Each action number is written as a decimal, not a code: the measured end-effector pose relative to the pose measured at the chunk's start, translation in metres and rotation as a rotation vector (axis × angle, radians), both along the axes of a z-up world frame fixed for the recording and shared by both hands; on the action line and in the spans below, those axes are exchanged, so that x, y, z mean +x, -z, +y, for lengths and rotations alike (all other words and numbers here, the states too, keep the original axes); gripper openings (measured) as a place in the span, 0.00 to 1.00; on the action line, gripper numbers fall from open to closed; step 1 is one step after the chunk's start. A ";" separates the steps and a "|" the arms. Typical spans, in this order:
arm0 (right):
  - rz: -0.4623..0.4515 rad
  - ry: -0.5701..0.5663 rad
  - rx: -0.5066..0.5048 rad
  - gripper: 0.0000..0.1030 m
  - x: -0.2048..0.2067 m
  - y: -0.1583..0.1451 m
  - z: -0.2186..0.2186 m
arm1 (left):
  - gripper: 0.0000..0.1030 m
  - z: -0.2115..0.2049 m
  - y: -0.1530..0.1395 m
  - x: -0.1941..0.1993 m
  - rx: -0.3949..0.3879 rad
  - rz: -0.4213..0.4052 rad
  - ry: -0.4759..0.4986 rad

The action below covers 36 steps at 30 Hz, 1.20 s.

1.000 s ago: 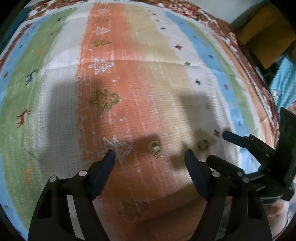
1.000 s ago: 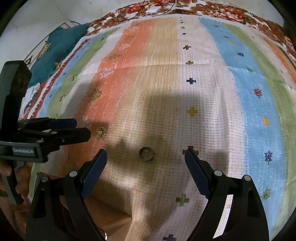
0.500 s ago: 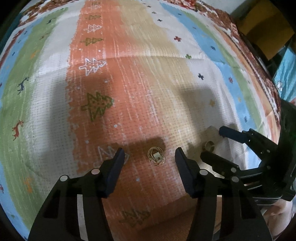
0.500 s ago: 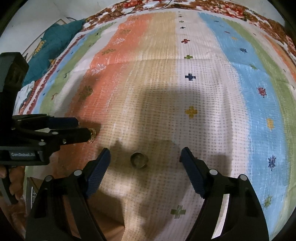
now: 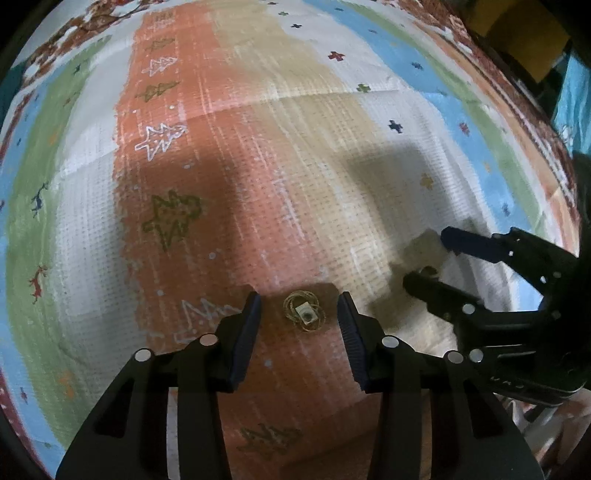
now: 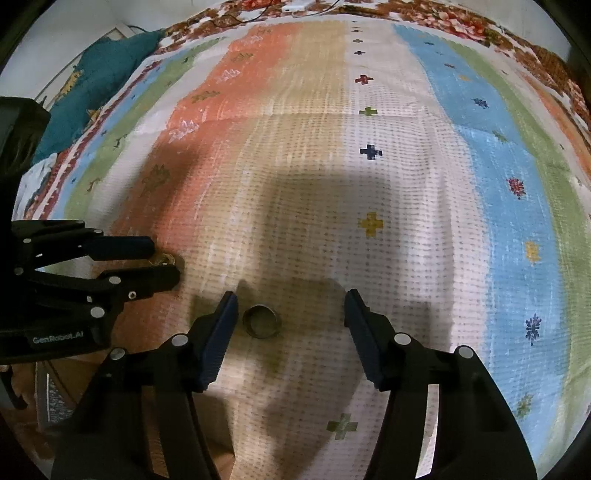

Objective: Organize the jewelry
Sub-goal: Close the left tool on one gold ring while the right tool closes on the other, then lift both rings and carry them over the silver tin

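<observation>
A thin gold chain with a small square pendant (image 5: pixel 304 314) lies coiled on the orange stripe of the striped cloth (image 5: pixel 258 147). My left gripper (image 5: pixel 298 306) is open, its two fingers either side of the chain, close to it. A dark metal ring (image 6: pixel 261 320) lies on the beige stripe. My right gripper (image 6: pixel 290 304) is open around the ring, which sits near its left finger. In the left wrist view the right gripper (image 5: pixel 428 258) shows at the right, with the ring mostly hidden behind its finger. In the right wrist view the left gripper (image 6: pixel 162 258) shows at the left.
The striped cloth (image 6: pixel 369 184) covers the whole surface. A teal cushion (image 6: pixel 99 85) lies at its far left edge. A yellow-brown box (image 5: pixel 517 33) stands beyond the far right edge. A brown surface (image 5: pixel 332 443) shows under the near edge.
Both grippers have come down and forward toward the cloth. The left jaws have narrowed around the chain. The right jaws have narrowed and the ring now lies between them.
</observation>
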State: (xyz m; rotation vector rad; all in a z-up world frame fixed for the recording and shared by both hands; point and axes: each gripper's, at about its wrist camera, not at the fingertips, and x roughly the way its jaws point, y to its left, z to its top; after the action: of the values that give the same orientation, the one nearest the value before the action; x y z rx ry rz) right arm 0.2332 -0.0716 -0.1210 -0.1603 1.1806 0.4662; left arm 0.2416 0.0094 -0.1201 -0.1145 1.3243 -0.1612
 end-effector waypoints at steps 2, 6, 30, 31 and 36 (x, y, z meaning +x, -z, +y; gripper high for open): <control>0.000 0.006 -0.010 0.53 0.000 0.001 0.000 | 0.34 0.000 0.000 0.001 0.022 0.003 0.000; 0.001 0.011 -0.016 0.50 0.000 0.001 0.000 | 0.30 -0.001 0.002 0.000 0.046 0.002 0.011; 0.001 -0.010 0.009 0.20 -0.003 -0.001 -0.001 | 0.15 0.010 -0.001 -0.009 0.060 -0.027 -0.007; 0.000 -0.008 0.017 0.20 -0.003 -0.002 -0.002 | 0.15 0.010 -0.002 -0.009 0.058 -0.029 -0.009; -0.016 -0.010 0.048 0.20 -0.006 -0.010 -0.004 | 0.15 0.016 -0.006 -0.013 0.043 -0.037 -0.024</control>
State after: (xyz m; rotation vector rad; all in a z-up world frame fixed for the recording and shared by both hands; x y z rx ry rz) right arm 0.2269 -0.0757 -0.1109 -0.1289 1.1521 0.5004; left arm 0.2290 0.0250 -0.1145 -0.0904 1.2880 -0.1135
